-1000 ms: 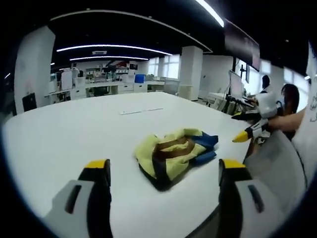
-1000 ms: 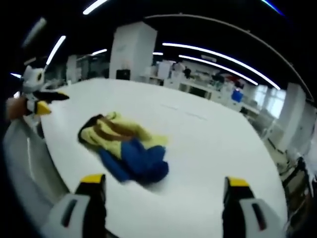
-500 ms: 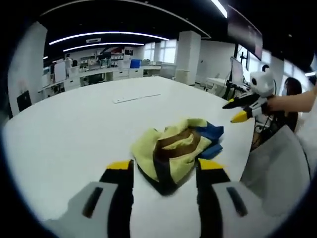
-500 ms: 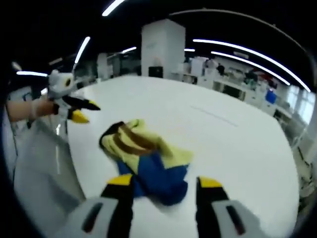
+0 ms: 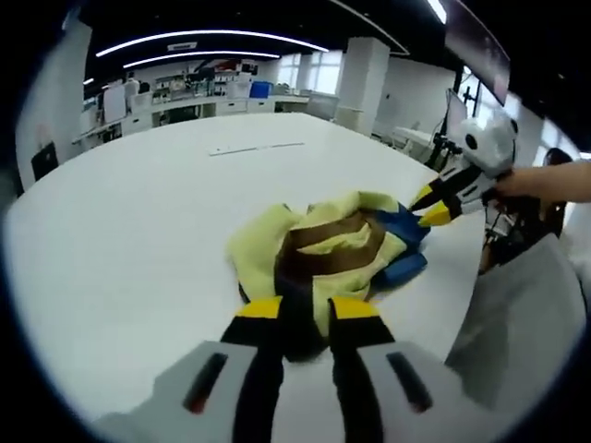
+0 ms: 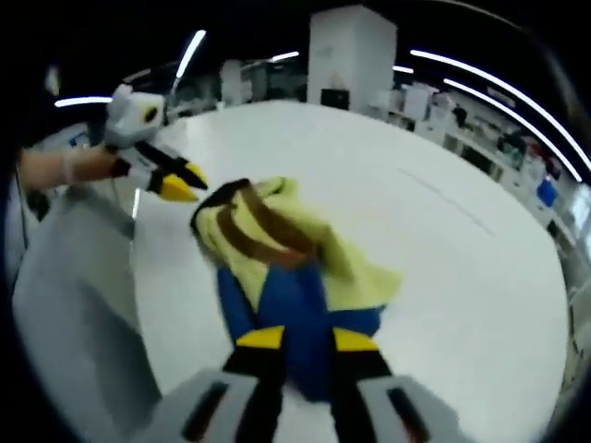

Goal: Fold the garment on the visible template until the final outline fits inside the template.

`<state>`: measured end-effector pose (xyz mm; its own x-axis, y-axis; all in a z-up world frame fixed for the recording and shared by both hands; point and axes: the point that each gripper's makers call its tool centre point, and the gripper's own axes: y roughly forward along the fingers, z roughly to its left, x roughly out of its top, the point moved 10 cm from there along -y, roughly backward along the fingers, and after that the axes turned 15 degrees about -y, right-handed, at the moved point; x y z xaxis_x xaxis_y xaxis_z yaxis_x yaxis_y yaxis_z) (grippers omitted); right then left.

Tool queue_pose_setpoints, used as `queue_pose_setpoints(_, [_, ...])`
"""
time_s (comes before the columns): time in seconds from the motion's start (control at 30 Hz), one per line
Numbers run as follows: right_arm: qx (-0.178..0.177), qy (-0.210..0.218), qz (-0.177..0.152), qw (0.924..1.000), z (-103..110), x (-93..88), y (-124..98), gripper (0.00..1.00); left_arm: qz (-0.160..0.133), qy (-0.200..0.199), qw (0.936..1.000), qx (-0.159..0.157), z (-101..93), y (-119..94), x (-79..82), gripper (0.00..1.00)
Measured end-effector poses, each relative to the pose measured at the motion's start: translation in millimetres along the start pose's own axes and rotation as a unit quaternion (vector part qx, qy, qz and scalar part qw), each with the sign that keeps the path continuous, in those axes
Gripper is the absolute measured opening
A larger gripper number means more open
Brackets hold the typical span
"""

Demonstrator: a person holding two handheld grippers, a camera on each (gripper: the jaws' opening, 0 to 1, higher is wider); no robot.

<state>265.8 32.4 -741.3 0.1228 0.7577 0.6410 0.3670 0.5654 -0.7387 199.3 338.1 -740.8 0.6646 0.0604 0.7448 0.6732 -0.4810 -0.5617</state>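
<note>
On the white tabletop [image 5: 120, 240] I see the garment [image 5: 323, 254], a crumpled heap of pale yellow cloth with a brown band and blue parts, lying near the edge closest to me. No template outline can be made out on the surface from either view.

From the left gripper view, my left claw [image 5: 300, 309] rises from the bottom with its yellow-tipped jaws drawn nearly together, a narrow gap between them, right at the dark near edge of the heap. I cannot tell whether any cloth is pinched between them. To the right, my right claw [image 5: 432, 205] reaches in, held by a hand [image 5: 545, 182], its yellow tips close together beside the blue part of the cloth.

From the right gripper view, the right claw [image 6: 307, 340] has its jaws nearly closed over the blue part of the garment [image 6: 295, 263]; whether it grips the cloth is unclear. The left claw [image 6: 182, 183] comes in from the left, its yellow tips just beside the dark edge of the heap.

Behind the tabletop [image 6: 480, 277] lies an open office with a white column [image 5: 355, 83], desks and ceiling light strips.
</note>
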Motion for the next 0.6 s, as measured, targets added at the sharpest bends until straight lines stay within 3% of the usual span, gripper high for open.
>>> queue_pose_setpoints(0.23, [0.014, 0.014, 0.009, 0.9998, -2, -5.0, 5, 0.0, 0.008, -0.01, 0.9999, 0.008, 0.3, 5, -2.0, 0.16])
queue_pose_setpoints(0.33, [0.015, 0.032, 0.004, 0.9994, -1, -8.9, 3, 0.0, 0.012, -0.02, 0.9995, 0.02, 1.2, 9, -3.8, 0.15])
queue_pose_setpoints(0.6, [0.0, 0.057, -0.02, 0.9981, 2, -12.2, -6, 0.0, 0.022, -0.022, 0.9992, 0.026, -5.2, 10, -5.6, 0.0])
